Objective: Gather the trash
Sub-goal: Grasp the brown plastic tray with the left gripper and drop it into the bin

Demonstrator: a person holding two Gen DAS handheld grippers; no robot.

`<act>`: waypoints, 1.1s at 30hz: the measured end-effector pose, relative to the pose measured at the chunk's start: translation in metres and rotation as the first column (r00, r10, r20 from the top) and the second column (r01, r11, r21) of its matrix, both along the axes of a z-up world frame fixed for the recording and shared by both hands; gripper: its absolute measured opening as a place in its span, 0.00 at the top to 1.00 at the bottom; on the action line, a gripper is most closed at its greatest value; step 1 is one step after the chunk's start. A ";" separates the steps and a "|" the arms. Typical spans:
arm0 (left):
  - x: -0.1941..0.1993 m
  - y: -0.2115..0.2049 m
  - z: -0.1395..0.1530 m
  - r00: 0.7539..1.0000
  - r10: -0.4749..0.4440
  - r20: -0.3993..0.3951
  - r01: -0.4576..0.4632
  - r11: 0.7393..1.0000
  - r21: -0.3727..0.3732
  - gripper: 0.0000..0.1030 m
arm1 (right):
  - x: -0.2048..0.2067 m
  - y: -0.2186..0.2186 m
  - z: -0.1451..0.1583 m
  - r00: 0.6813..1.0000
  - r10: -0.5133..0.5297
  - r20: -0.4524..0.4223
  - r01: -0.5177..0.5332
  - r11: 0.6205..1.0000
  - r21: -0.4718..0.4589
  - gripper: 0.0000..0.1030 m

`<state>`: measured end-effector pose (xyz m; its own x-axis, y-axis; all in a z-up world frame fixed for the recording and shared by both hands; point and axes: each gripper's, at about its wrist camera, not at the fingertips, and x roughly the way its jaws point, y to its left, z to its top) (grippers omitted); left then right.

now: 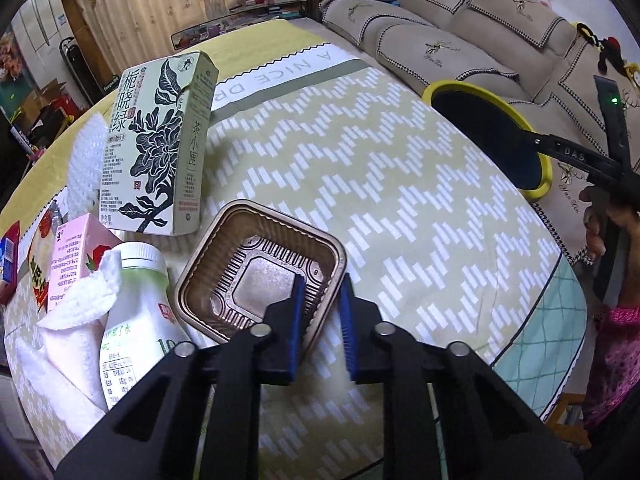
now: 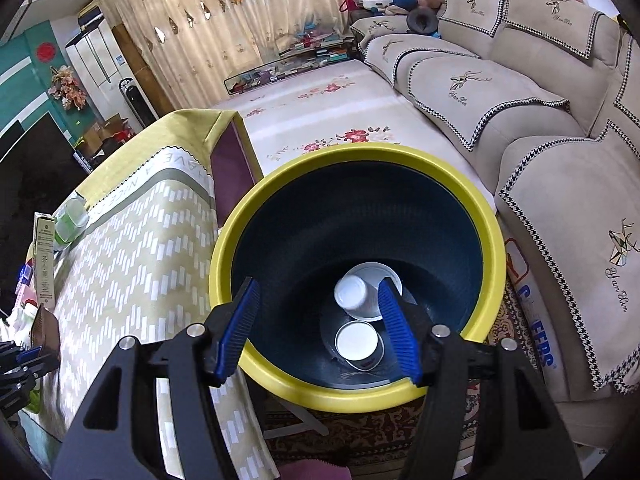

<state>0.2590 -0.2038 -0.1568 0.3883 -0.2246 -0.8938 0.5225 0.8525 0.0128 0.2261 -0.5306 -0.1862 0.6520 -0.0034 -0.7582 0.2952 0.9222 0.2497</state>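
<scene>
Brown plastic tray point(image 1: 260, 272), near bench point(image 1: 400, 208) edge: light, thin, flexible, crushable; left claw point(image 1: 322, 300) pinched shut on its near-right rim; right claw point(image 2: 320, 312) half-open, empty, over bin point(image 2: 490, 280).

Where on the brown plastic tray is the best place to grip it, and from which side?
Grip the brown plastic tray by its thin upright wall on the near right side, coming from above. It lies open side up, so one jaw goes inside and one outside, as the left gripper has it now.
</scene>
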 end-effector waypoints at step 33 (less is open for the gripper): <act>-0.009 -0.207 0.072 0.949 -0.298 0.102 0.308 0.945 -0.110 0.95 | -0.112 -0.073 0.013 0.979 -0.186 0.084 0.187 0.982 -0.004 0.38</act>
